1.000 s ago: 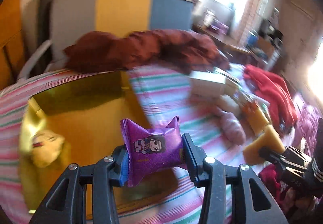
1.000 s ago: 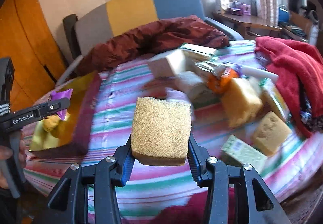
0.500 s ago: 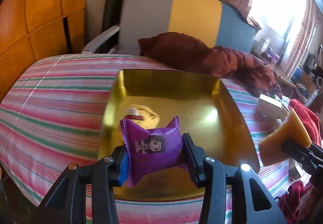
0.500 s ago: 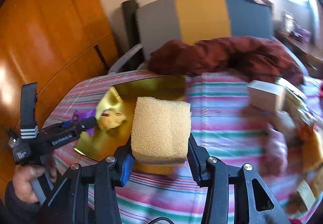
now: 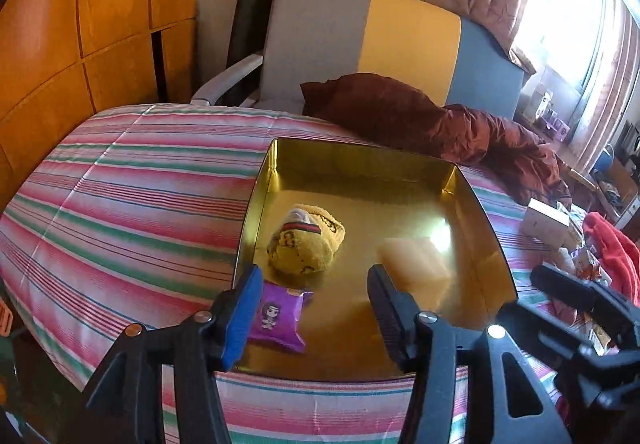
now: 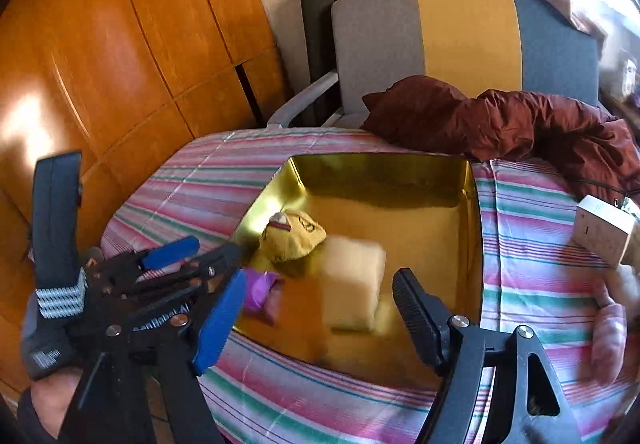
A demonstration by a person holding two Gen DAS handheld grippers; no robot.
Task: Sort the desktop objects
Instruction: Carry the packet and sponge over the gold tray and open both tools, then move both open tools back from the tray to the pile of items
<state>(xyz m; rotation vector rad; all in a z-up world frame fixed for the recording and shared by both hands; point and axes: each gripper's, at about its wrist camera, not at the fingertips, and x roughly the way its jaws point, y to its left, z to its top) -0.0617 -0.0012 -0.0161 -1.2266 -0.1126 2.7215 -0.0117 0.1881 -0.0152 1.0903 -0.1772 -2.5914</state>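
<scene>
A gold tray (image 5: 472, 200) (image 6: 468, 212) sits on the striped cloth. In it lie a yellow plush pouch (image 5: 306, 240) (image 6: 292, 236), a purple candy packet (image 5: 278, 316) (image 6: 258, 290) and a yellow sponge (image 5: 416, 258) (image 6: 352, 284), the sponge blurred. My left gripper (image 5: 312, 308) (image 6: 192, 252) is open and empty over the tray's near left corner, above the packet. My right gripper (image 6: 320, 316) is open and empty just over the sponge; its body shows at the right of the left wrist view (image 5: 580, 304).
A dark red jacket (image 5: 440, 120) (image 6: 500, 120) lies behind the tray against a grey, yellow and blue chair (image 5: 360, 40). A white box (image 6: 604, 232), a pink soft item (image 6: 608, 328) and red cloth (image 5: 612, 248) lie to the right. Orange wood panels (image 6: 120, 44) stand on the left.
Both grippers opened over the tray. The purple packet left my left gripper and lies in the tray; the sponge left my right gripper and is in the tray.
</scene>
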